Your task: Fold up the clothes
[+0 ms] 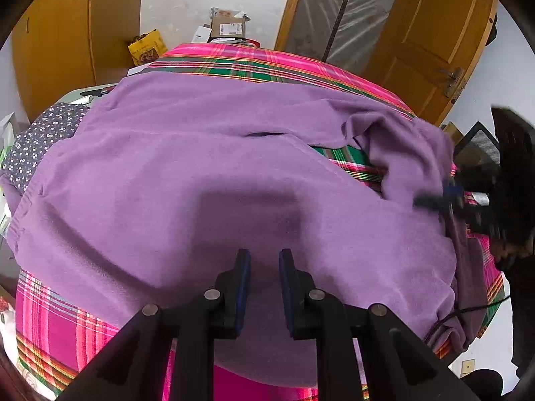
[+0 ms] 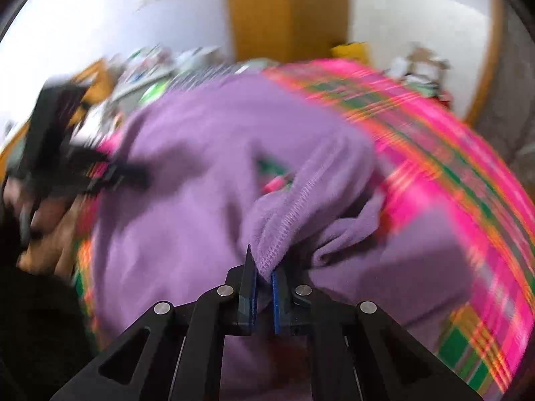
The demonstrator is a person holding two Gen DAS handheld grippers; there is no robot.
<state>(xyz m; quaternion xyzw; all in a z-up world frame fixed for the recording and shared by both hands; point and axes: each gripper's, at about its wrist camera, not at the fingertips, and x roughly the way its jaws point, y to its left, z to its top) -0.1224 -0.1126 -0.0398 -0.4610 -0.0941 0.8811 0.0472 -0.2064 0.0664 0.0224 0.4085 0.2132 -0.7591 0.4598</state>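
A purple fleece garment (image 1: 200,167) lies spread over a pink and green plaid blanket (image 1: 267,63). My left gripper (image 1: 264,254) hangs just over its near part, jaws apart, with only flat fleece showing in the gap. In the right wrist view, which is blurred, my right gripper (image 2: 264,277) is shut on a stitched hem of the purple garment (image 2: 187,200), and the fabric bunches up from the pads. The right gripper (image 1: 431,200) also shows at the garment's right edge in the left wrist view. The left gripper (image 2: 117,173) appears as a smear at the left.
A grey dotted cloth (image 1: 36,140) lies at the blanket's left edge. Cardboard boxes (image 1: 227,26) and a yellow bag (image 1: 147,46) stand behind it. A wooden door (image 1: 434,43) is at the back right, a wooden cupboard (image 1: 57,50) at the left. A hand (image 2: 43,234) holds the left gripper.
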